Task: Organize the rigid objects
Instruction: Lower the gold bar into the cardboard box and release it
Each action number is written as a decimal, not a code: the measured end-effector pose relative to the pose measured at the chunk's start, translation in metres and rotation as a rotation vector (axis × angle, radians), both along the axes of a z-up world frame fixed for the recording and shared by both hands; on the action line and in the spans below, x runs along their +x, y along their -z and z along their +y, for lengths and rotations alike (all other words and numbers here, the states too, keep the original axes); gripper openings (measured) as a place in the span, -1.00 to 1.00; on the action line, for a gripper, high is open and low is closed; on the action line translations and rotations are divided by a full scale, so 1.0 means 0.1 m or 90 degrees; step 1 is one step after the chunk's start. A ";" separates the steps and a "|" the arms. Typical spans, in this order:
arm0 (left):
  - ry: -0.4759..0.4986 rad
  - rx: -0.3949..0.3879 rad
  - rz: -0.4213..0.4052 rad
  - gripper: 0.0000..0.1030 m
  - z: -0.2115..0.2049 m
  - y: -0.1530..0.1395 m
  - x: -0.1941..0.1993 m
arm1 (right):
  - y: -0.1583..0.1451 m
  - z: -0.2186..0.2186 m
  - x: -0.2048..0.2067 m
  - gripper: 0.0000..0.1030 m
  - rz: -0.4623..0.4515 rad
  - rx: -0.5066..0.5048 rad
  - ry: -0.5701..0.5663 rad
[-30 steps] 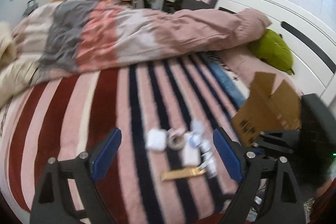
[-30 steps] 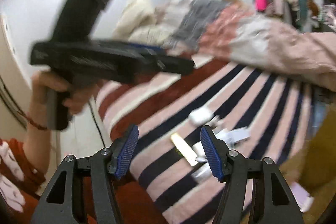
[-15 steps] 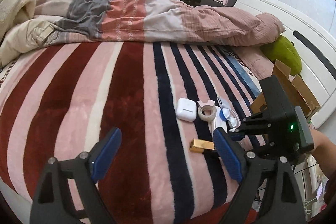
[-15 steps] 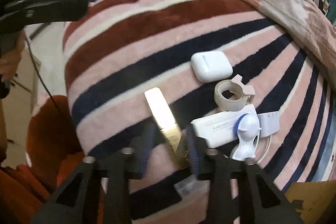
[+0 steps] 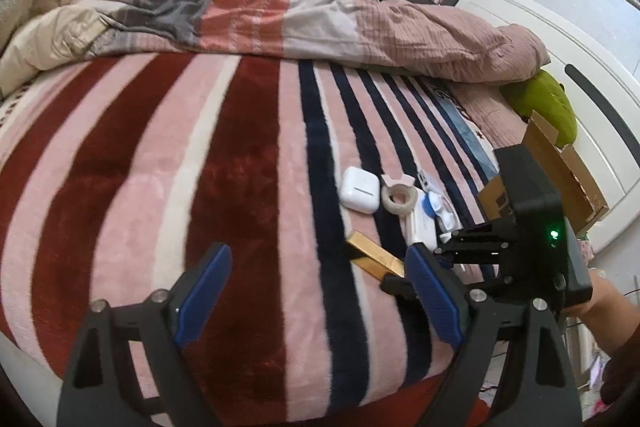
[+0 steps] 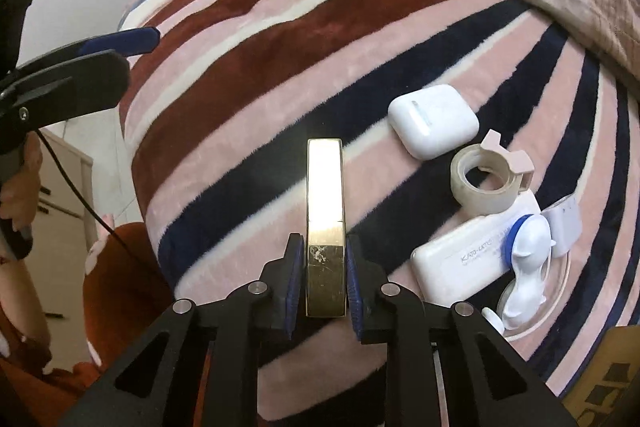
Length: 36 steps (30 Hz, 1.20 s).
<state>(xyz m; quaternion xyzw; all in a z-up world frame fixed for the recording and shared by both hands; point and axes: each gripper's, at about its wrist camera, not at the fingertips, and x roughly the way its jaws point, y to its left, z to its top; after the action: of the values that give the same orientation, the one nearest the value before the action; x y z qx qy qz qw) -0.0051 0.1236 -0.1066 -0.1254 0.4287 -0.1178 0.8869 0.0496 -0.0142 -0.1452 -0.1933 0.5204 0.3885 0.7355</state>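
A gold metal bar (image 6: 325,211) lies on the striped blanket (image 6: 248,75). My right gripper (image 6: 322,279) is shut on its near end. The bar also shows in the left wrist view (image 5: 374,254), with the right gripper (image 5: 404,281) at its end. Beside it lie a white earbud case (image 6: 434,121), a tape roll (image 6: 486,179), a white flat case (image 6: 464,259) and a white and blue suction hook (image 6: 528,255). My left gripper (image 5: 316,297) is open and empty above the blanket, left of the bar; one of its fingers (image 6: 120,41) shows at the left of the right wrist view.
A cardboard box (image 5: 560,171) stands at the right by the white headboard (image 5: 580,75), with a green plush (image 5: 548,107) behind it. A bunched duvet (image 5: 280,11) covers the far half of the bed. The bed's near edge drops to the floor (image 6: 72,163).
My right gripper has come down onto the gold bar and shut on its near end. My left gripper has moved closer to the objects, still open.
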 end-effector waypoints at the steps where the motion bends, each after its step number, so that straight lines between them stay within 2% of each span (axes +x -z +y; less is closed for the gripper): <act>1: 0.008 -0.006 0.001 0.69 -0.03 -0.01 0.01 | -0.02 0.01 -0.02 -0.74 -0.008 0.006 0.000; 4: 0.034 -0.045 -0.005 0.69 -0.13 -0.11 0.04 | -0.22 -0.02 -0.09 -0.74 -0.029 0.053 0.007; 9: 0.080 -0.088 -0.035 0.65 -0.39 -0.45 0.16 | -0.84 -0.25 -0.28 -0.74 -0.090 0.146 0.016; 11: 0.102 -0.098 -0.053 0.43 -0.56 -0.64 0.24 | -1.05 -0.39 -0.35 -0.74 -0.114 0.174 0.017; 15: 0.171 -0.118 -0.075 -0.29 -0.96 -0.96 0.41 | -1.39 -0.74 -0.48 -0.74 -0.159 0.222 0.037; 18: 0.214 -0.109 -0.088 -0.33 -1.34 -1.16 0.54 | -1.56 -1.10 -0.52 -0.74 -0.189 0.247 0.071; 23: 0.284 -0.070 -0.082 -0.34 -2.14 -1.37 0.77 | -1.69 -1.75 -0.46 -0.74 -0.200 0.274 0.145; 27: 0.333 -0.041 -0.034 -0.34 -2.71 -1.32 0.98 | -1.70 -2.23 -0.38 -0.74 -0.189 0.264 0.208; 32: 0.385 0.020 0.070 -0.31 -3.23 -1.01 1.28 | -1.46 -2.59 -0.16 -0.74 -0.111 0.219 0.278; 36: 0.394 0.063 0.110 -0.32 -3.40 -0.85 1.37 | -1.28 -2.71 0.01 -0.74 -0.052 0.203 0.302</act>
<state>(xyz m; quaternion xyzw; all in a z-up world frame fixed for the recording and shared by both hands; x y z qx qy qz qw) 0.1317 -0.2161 -0.0214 0.0446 0.5252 -0.3502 0.7743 0.0509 -0.2856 -0.0171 0.0362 0.4531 0.2745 0.8474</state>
